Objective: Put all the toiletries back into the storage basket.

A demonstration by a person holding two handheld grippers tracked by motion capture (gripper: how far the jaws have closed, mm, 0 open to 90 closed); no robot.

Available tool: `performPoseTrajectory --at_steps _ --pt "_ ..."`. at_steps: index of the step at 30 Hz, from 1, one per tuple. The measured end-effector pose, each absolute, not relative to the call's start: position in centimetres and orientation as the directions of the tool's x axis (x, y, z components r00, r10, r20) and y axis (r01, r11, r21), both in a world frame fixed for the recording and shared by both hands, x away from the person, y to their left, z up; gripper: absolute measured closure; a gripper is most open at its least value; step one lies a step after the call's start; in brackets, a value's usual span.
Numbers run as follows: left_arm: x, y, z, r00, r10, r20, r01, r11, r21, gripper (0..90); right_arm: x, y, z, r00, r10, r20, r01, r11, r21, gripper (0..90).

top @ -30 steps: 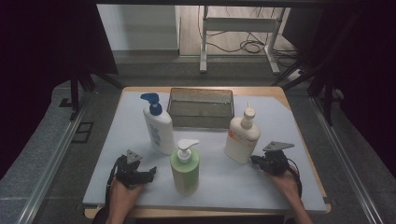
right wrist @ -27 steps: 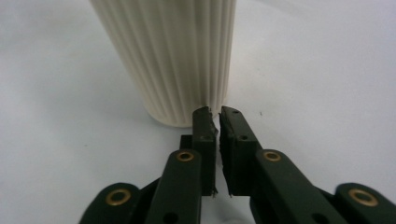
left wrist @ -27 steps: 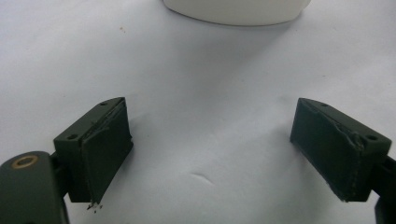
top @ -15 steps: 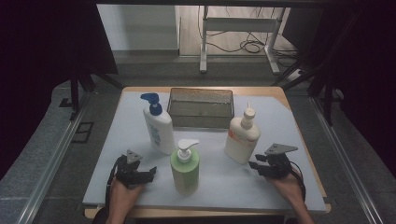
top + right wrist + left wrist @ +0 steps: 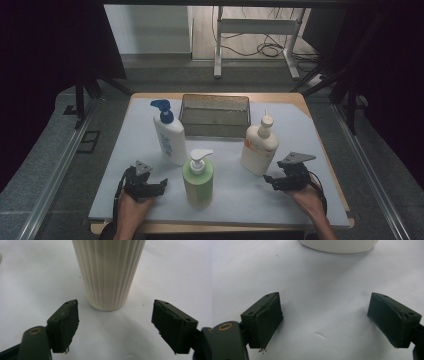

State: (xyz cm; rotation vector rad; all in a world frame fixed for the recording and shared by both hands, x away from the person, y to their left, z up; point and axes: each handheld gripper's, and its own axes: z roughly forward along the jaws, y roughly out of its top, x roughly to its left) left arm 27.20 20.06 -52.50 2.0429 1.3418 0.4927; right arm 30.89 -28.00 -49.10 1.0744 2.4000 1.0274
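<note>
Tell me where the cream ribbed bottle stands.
High view: the cream ribbed bottle stands right of centre, just ahead of the right gripper, near the wire basket's right corner.

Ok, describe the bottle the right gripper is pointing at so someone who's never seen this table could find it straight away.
Start at the wire basket at the back of the table. In front of its right corner stands a cream bottle, just ahead of the right gripper, whose jaws have just been opening with nothing between them. Unlike its neighbours with pump heads, it has a narrow pointed nozzle and ribbed sides.
</note>
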Motion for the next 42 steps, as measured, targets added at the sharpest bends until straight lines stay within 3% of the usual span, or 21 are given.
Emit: performPoseTrajectory --at_steps 7,24,35,42 --pt "27.2 20.1 -52.5 0.409 0.912 -0.034 0.673 -0.277 0.686 11.7 31.3 -27.8 -48.4 -0.67 0.742 0.018 0.507 0.439 0.742 14.1" --pt "27.2 20.1 -52.5 0.409 0.912 -0.034 0.673 -0.276 0.686 11.7 33.0 -26.0 -45.3 -0.691 0.721 0.055 0.459 0.378 0.804 13.8" --pt "27.2 20.1 -52.5 0.41 0.912 -0.034 0.673 -0.277 0.686 11.7 34.2 -25.2 -43.6 -0.707 0.706 0.044 0.411 0.359 0.838 15.3" --pt "27.2 20.1 -52.5 0.412 0.911 -0.032 0.671 -0.28 0.686 11.7 34.7 -24.6 -42.9 -0.711 0.703 0.014 0.387 0.375 0.842 22.3"
